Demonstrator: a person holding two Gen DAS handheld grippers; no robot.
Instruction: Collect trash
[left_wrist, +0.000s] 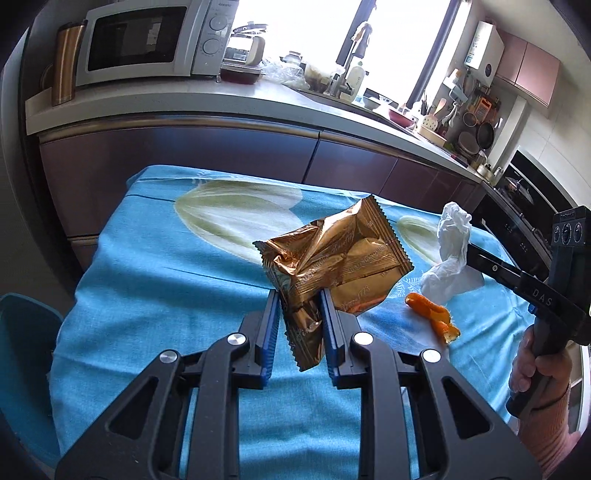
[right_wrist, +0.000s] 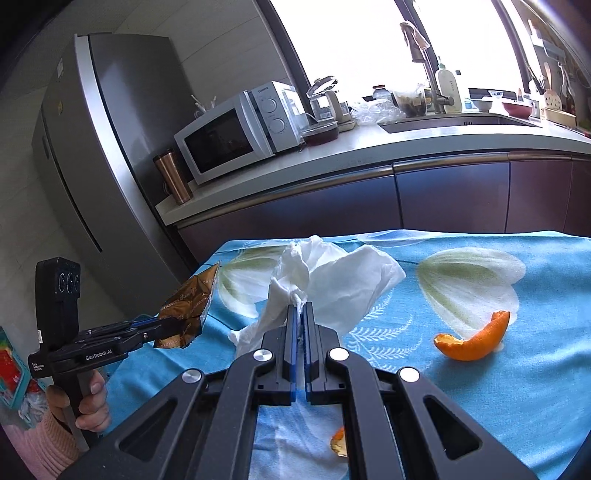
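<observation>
Trash was held up over the blue tablecloth (left_wrist: 155, 266).
Left gripper (left_wrist: 300, 306) squeezed a shiny gold snack wrapper (left_wrist: 332, 258) tight between its blue pads. Right gripper (right_wrist: 299, 314) was pinched shut on a crumpled white tissue (right_wrist: 332, 273). Two small orange peels (right_wrist: 476, 338) lay on the cloth nearby.
</observation>
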